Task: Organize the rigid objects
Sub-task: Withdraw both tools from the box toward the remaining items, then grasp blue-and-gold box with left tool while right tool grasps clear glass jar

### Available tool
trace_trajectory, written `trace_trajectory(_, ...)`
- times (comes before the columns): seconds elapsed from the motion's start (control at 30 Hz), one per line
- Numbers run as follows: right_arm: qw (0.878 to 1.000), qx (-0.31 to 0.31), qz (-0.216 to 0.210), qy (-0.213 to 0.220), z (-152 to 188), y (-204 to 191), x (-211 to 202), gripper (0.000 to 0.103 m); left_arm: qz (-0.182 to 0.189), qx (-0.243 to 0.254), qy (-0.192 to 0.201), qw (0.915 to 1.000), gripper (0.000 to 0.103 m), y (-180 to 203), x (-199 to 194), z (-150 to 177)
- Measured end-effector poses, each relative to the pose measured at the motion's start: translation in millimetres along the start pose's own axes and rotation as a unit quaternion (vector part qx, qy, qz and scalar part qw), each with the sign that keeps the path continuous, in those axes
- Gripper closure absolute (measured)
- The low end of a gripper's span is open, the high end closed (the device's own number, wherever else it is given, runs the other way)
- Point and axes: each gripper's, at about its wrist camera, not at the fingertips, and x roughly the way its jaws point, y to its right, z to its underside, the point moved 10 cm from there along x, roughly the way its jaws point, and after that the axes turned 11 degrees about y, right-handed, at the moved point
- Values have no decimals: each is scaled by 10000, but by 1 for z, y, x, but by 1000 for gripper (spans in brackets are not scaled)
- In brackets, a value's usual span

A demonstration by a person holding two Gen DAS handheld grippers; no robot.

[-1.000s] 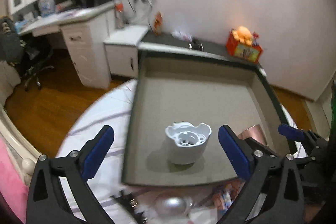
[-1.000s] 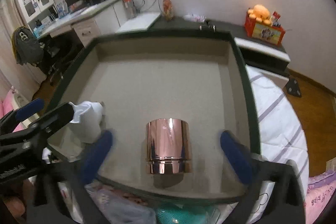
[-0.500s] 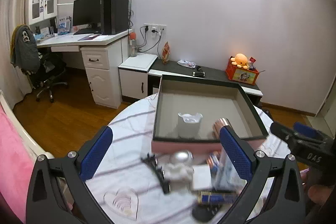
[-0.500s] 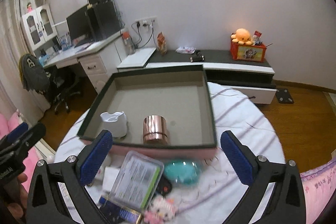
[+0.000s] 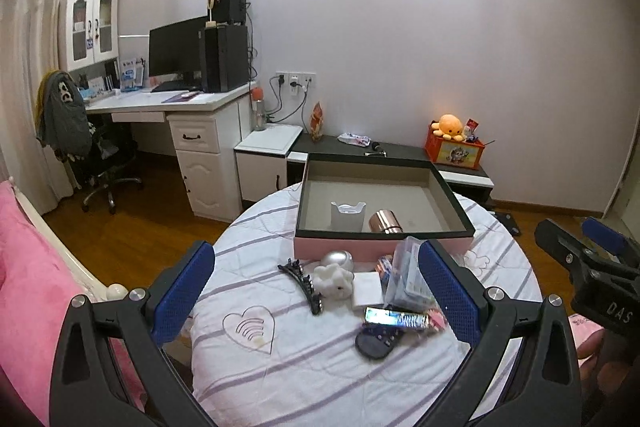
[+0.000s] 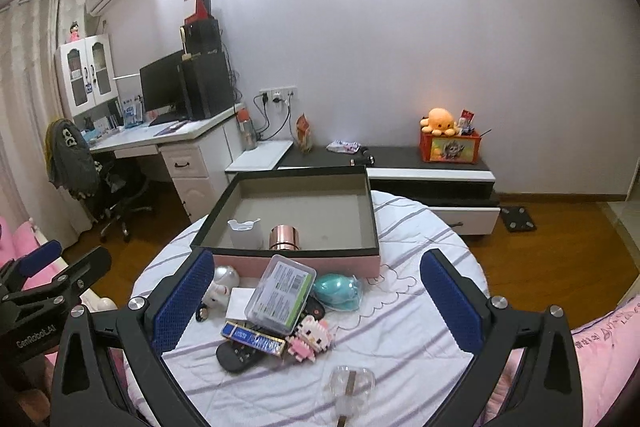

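Note:
A pink box with a dark rim (image 5: 382, 245) (image 6: 296, 261) stands at the far side of the round table. In it stand a white cup (image 5: 347, 215) (image 6: 245, 233) and a copper cylinder (image 5: 385, 222) (image 6: 283, 237). Before the box lies a pile: a clear plastic case (image 6: 280, 293), a teal shell-like thing (image 6: 338, 291), a black hair clip (image 5: 302, 281), a blue bar (image 6: 252, 337), a pink block figure (image 6: 310, 337). My left gripper (image 5: 316, 295) and right gripper (image 6: 316, 301) are both open and empty, held back above the table's near side.
The table has a white striped cloth (image 5: 300, 359). A clear small object (image 6: 352, 385) lies near the front edge. A pink bed (image 5: 28, 291) is at the left, a desk with a monitor (image 5: 176, 53) and a low cabinet (image 6: 432, 171) behind.
Both grippers have pulled back and up from the box, away from the cup and the cylinder left standing in it. The whole table has come into view.

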Motion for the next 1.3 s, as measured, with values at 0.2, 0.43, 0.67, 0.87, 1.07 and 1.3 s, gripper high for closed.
trace_trajectory(0.2, 9998, -65, 130, -100, 20, 6, -19, 0, -11, 14, -185, 9998, 0, -1, -11, 22)
trace_trajectory(0.43, 9993, -5, 254, -272, 33, 19, -19, 0, -1, -2, -394, 9992, 0, -2, -9, 43)
trace_trajectory(0.67, 9988, -115, 270, -403, 46, 20, -14, 0, 34, 147, -516, 9986, 0, 5, -2, 61)
trace_trajectory(0.87, 9939, -157, 386, -1018, 94, 35, 6, 0, 190, 344, -1002, 9942, 0, 21, 22, 111)
trace_trajectory(1.07, 9877, -205, 467, -1475, 131, 44, 23, 0, 334, 402, -1264, 9906, 0, 34, 45, 134)
trace_trajectory(1.3, 9821, -228, 516, -1797, 155, 51, 37, 7, 551, 307, -1498, 9867, 0, 53, 70, 146)
